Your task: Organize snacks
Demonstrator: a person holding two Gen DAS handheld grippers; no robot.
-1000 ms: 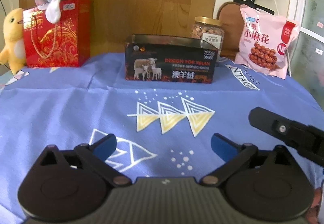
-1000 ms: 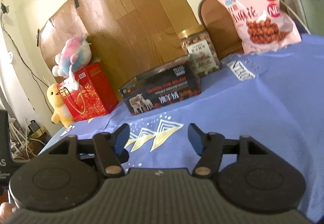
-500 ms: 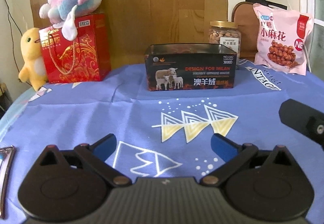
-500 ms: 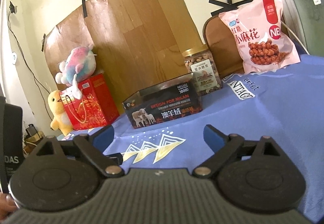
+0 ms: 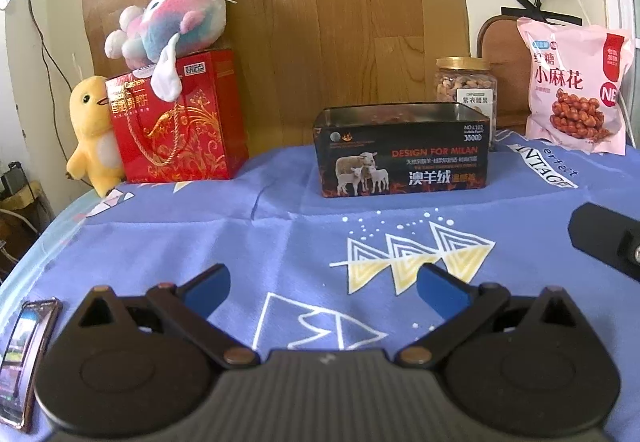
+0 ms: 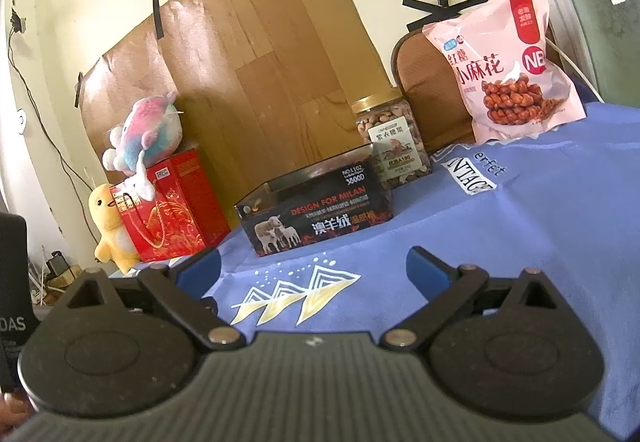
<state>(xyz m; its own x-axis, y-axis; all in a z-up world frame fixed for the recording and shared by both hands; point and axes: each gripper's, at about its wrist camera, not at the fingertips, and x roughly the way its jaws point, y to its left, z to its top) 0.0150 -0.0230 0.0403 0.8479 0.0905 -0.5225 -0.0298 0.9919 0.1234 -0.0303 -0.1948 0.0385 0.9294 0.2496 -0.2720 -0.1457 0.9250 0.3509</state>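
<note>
An open black tin box (image 5: 402, 150) with sheep on its label stands on the blue tablecloth (image 5: 280, 242). Behind it is a jar of nuts (image 5: 466, 90), and a pink snack bag (image 5: 576, 90) leans at the far right. My left gripper (image 5: 324, 276) is open and empty, well short of the tin. In the right wrist view the tin (image 6: 316, 214), jar (image 6: 394, 146) and bag (image 6: 508, 62) lie ahead. My right gripper (image 6: 312, 260) has its jaws opening wide, with nothing between them.
A red gift box (image 5: 176, 118) with a pastel plush toy (image 5: 172, 22) on top stands at the back left, beside a yellow duck plush (image 5: 92, 130). A phone (image 5: 24, 358) lies at the near left edge. The right gripper's black body (image 5: 604, 242) shows at the right.
The right gripper's jaws spread from half apart to wide. The left wrist view tilted upward, so the objects sit lower in frame, and the phone came into view at the lower left.
</note>
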